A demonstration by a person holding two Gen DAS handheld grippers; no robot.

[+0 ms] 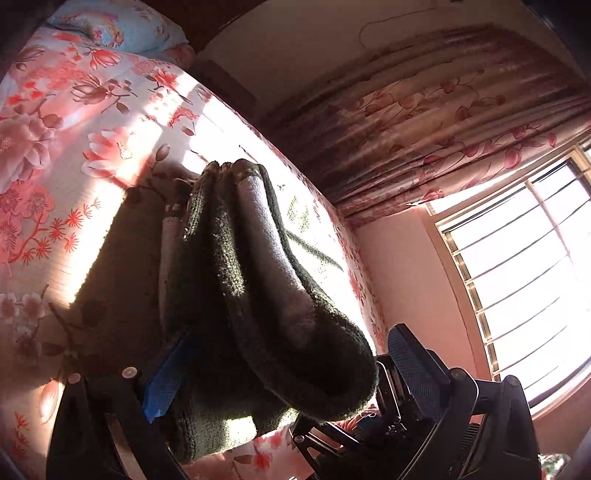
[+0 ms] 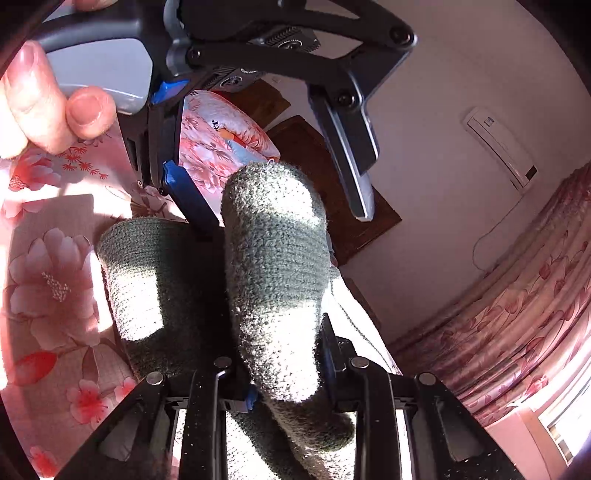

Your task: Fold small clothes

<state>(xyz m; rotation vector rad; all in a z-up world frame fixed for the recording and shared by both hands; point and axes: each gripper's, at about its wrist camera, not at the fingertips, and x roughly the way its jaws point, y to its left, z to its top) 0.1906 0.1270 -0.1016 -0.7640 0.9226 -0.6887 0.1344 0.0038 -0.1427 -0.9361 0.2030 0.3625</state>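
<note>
Garment: one dark green knitted piece (image 2: 273, 266), bunched into two thick folds, with a paler grey lining (image 1: 266, 251) showing between the folds in the left wrist view.
Garment's place: it hangs over the bed (image 1: 55, 147), one fold draped down onto the flowered sheet, the other raised between the two tools.
Right hand-held gripper (image 2: 284, 373): closed on the green knit; the raised fold runs out between its two black fingers.
Left hand-held gripper (image 1: 280, 369): jaws stand apart. One blue pad (image 1: 166, 380) lies against the garment; the other finger (image 1: 410, 362) stands clear beside it. Whether it pinches the cloth cannot be told.
Hands seen: one, the person's left hand (image 2: 44, 107), wrapped on its tool's grey handle above the garment.
Pillows: one (image 1: 122, 26), at the bed's far end, well apart from the garment.
Edges: the bed's side edge runs just beyond the garment, toward the curtain (image 1: 443, 118) and window (image 1: 524, 258).
Open room: bare sheet lies on the garment's pillow side.
</note>
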